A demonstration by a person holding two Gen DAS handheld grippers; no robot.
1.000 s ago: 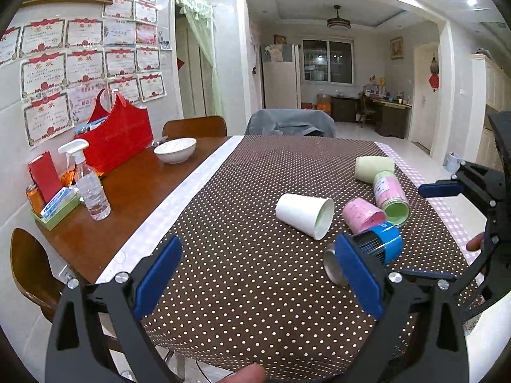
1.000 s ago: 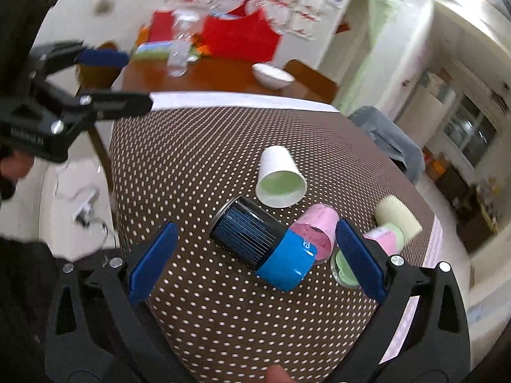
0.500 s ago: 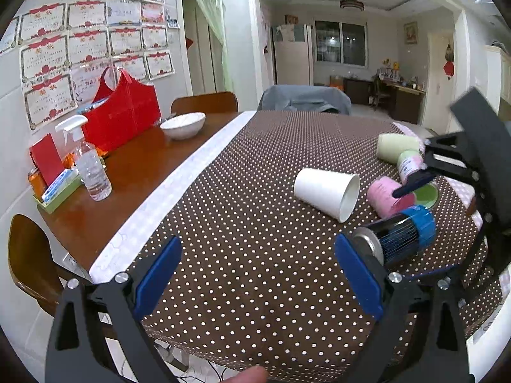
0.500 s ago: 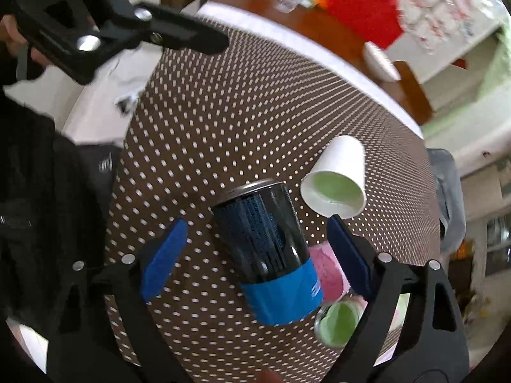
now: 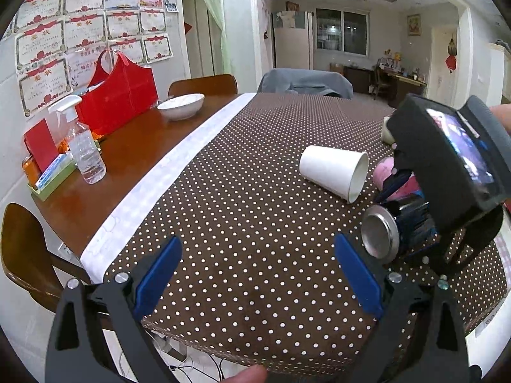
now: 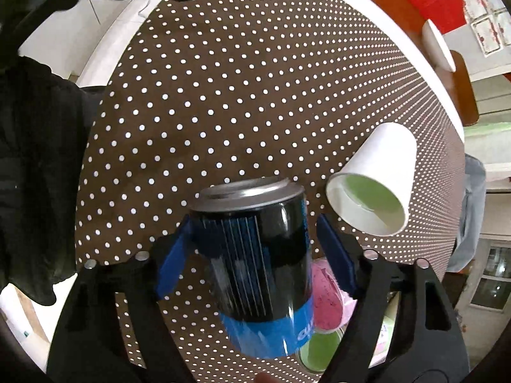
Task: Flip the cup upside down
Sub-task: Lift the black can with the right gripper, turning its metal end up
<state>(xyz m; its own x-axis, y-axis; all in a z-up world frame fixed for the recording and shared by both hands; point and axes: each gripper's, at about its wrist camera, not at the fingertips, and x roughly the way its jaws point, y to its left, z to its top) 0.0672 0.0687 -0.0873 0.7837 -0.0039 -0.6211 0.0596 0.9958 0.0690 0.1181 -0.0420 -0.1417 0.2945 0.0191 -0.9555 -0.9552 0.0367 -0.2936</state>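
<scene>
A black and blue metal cup (image 6: 265,265) with a silver end lies on its side on the brown polka-dot tablecloth (image 6: 223,95). My right gripper (image 6: 255,255) straddles it from above, its blue pads close beside the cup's sides; I cannot see whether they touch. The cup also shows in the left wrist view (image 5: 392,233), under the right gripper's body (image 5: 447,159). My left gripper (image 5: 258,274) is open and empty over the cloth near the front edge, left of the cup.
A white paper cup (image 5: 333,172) lies on its side beyond the metal cup. Pink (image 6: 325,296) and green (image 6: 319,348) cups lie beside it. On bare wood at left stand a spray bottle (image 5: 84,153), a white bowl (image 5: 182,105) and a red bag (image 5: 118,95).
My right gripper has come down over the metal cup and its jaws have narrowed around it. The left gripper stayed open, its view shifting slightly closer.
</scene>
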